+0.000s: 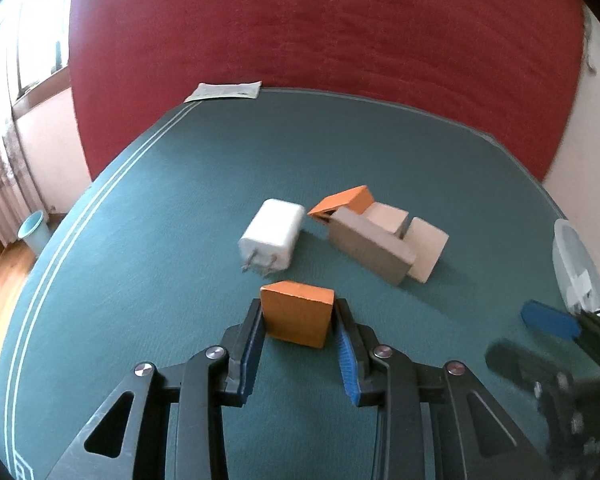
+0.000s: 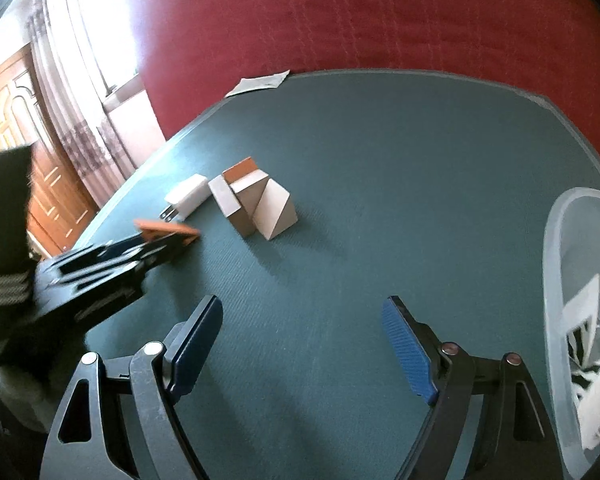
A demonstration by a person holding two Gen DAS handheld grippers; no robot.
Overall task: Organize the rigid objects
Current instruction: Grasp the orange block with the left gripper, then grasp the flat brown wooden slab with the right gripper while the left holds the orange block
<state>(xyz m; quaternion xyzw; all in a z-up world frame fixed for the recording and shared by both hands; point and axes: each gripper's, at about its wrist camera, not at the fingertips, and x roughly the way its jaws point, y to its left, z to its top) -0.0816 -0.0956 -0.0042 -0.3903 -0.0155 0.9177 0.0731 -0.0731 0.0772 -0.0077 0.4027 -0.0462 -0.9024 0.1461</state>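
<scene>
Left tongs (image 1: 298, 314) are pinching an orange box (image 1: 297, 314).
Right tongs (image 2: 302, 322) are hanging spread near the mat's (image 2: 380, 160) right edge.

table mat (image 1: 180, 208): teal green, fine woven texture; you've got pale double pinstripes along its left edge
held block (image 1: 297, 318): flat orange, plain
left gripper (image 1: 298, 320): black frame, silver rivets, ribbed blue pads
right gripper (image 2: 302, 344): same scheme, black with ribbed blue pads
charger (image 1: 271, 236): plain white, grey metal prongs
block pile (image 1: 376, 236): one orange, one grey-tan, two cream
backdrop (image 1: 320, 28): deep red, faint quilted lines
bin (image 2: 556, 264): translucent frosted white; contents white with some black-and-white stripes
paper (image 1: 224, 91): white, small print too blurred for you to read
cup (image 1: 34, 232): light blue
curtain (image 2: 76, 120): pale, with a mauve patterned band
door (image 2: 12, 112): brown wood, panelled
</scene>
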